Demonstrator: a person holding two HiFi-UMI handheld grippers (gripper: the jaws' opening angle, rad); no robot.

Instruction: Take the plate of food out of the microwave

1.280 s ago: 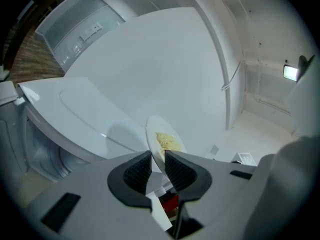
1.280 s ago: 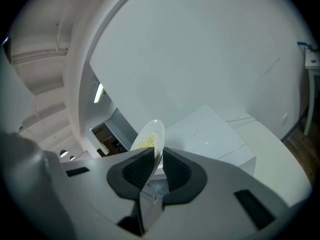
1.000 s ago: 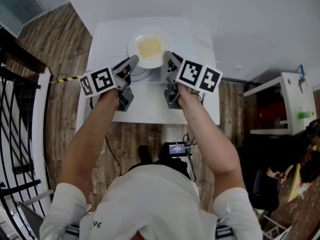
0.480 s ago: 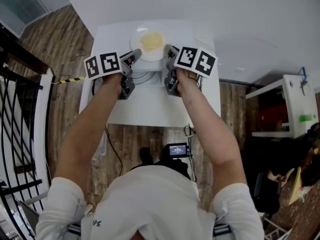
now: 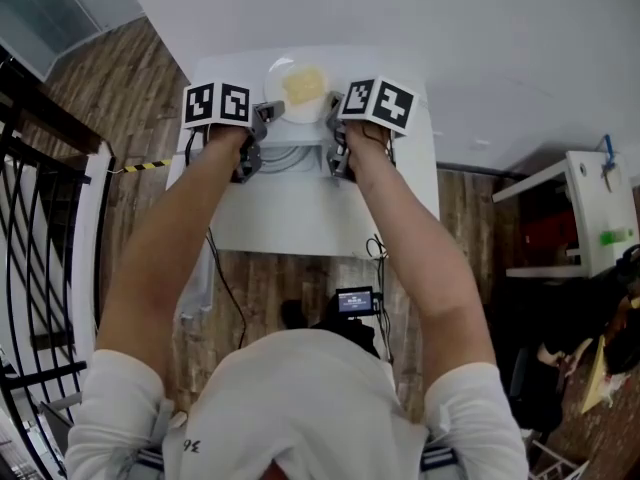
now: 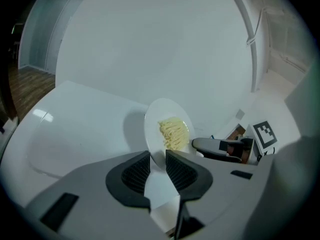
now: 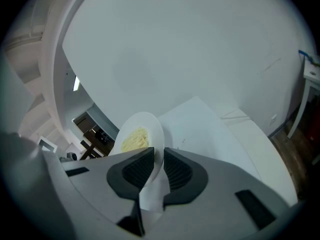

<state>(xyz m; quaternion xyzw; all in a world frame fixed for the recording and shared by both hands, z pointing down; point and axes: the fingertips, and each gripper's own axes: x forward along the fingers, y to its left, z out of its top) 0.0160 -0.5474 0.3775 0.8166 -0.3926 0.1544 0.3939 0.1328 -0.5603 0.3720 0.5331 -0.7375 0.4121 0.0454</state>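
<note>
**Plate spanned by both grippers, left one letting go**

Nearest the person, both forearms reach forward side by side, and the round white ceramic plate (image 5: 300,86) with a heap of pale yellow noodles (image 5: 304,84) lies directly between the two tools. The left gripper (image 6: 157,156) is at its left rim and the right gripper (image 7: 159,156) at the opposite rim. Being round, the plate has no long axis, and neither hand is nearer than the other.

The right gripper's jaws are pinched onto the thin rim. The left gripper's jaws are opening. The rim sits between them, but the gap looks wider than the rim, so the pads seem to be coming off it. Any further move would likely depend on the right side alone.

The plate is outside any microwave, at the far end of a white flat tabletop (image 5: 300,208). I cannot tell whether it rests there or hovers just above.

Beyond stands a plain white wall (image 5: 400,8). Brown wooden flooring (image 5: 90,88) and a black metal railing (image 5: 30,218) lie to the left.
</note>
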